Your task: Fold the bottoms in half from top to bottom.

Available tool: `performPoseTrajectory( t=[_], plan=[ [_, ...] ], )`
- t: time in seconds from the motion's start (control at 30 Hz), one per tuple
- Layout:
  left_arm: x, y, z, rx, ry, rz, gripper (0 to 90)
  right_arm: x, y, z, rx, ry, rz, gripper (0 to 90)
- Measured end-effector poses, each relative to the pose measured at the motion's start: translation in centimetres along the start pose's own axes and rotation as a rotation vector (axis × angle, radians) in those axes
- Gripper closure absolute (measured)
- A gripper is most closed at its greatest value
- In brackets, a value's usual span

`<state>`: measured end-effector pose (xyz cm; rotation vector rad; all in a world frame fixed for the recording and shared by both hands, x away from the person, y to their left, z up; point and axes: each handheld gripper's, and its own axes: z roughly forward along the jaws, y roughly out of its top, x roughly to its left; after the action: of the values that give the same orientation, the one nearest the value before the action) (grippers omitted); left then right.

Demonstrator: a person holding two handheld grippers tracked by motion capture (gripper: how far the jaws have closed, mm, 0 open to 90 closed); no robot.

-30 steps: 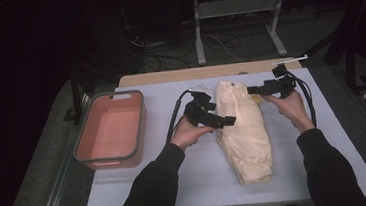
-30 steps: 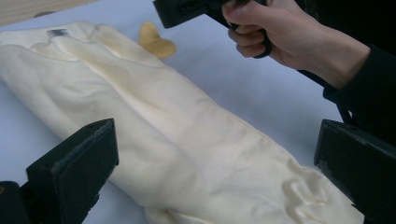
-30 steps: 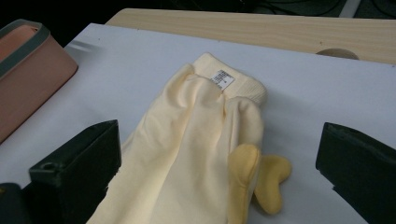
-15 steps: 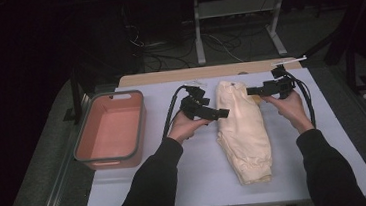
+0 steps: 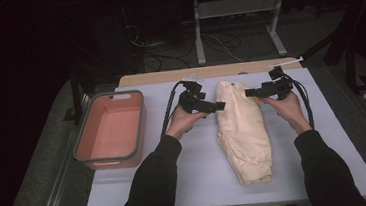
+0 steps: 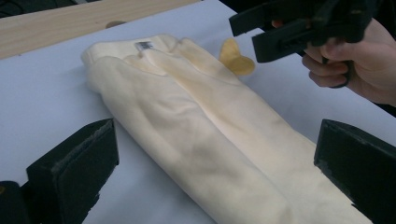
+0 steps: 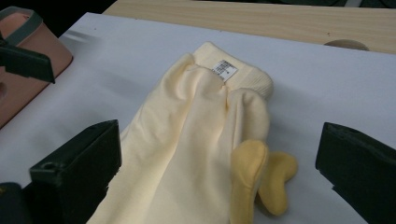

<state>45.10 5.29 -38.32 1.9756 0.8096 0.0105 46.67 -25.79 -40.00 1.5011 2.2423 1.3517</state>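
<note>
A cream folded garment [image 5: 244,128] lies lengthwise on the white table, its labelled waistband [image 7: 232,71] at the far end. A yellow tab [image 7: 263,179] pokes out beside that end. My left gripper [image 5: 218,106] hovers at the garment's far left edge, jaws wide open over the cloth [image 6: 196,135]. My right gripper [image 5: 249,93] hovers at the far right edge, also open, facing the left one. In the left gripper view the right gripper [image 6: 266,32] appears held by a hand, with the yellow tab [image 6: 236,60] under it. Neither gripper holds anything.
A pink tub [image 5: 109,131] with a grey rim stands empty at the table's left. A wooden strip [image 5: 208,72] runs along the far edge. Beyond it are dark floor, cables and a white stand [image 5: 235,8]. White table surface [image 5: 197,172] lies around the garment.
My left gripper has moved away from me along the garment's left side toward its far end. My right gripper has stayed nearly still. The garment has not moved.
</note>
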Motion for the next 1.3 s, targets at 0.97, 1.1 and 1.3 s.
performPoseTrajectory(
  t=[0.97,1.1,1.3],
  plan=[
    [3.9,-1.9,4.4,-0.009,0.041,-0.168,0.0,-2.1,-0.4,2.1,0.023,-0.04,0.063,2.5],
    [4.0,-2.1,4.9,0.01,0.042,-0.2,1.0,-2.9,-0.8,2.4,0.038,-0.052,0.093,4.2],
    [4.1,-2.3,5.4,0.017,0.046,-0.222,1.5,-3.5,-1.1,3.0,0.055,-0.07,0.121,10.0]
  ],
)
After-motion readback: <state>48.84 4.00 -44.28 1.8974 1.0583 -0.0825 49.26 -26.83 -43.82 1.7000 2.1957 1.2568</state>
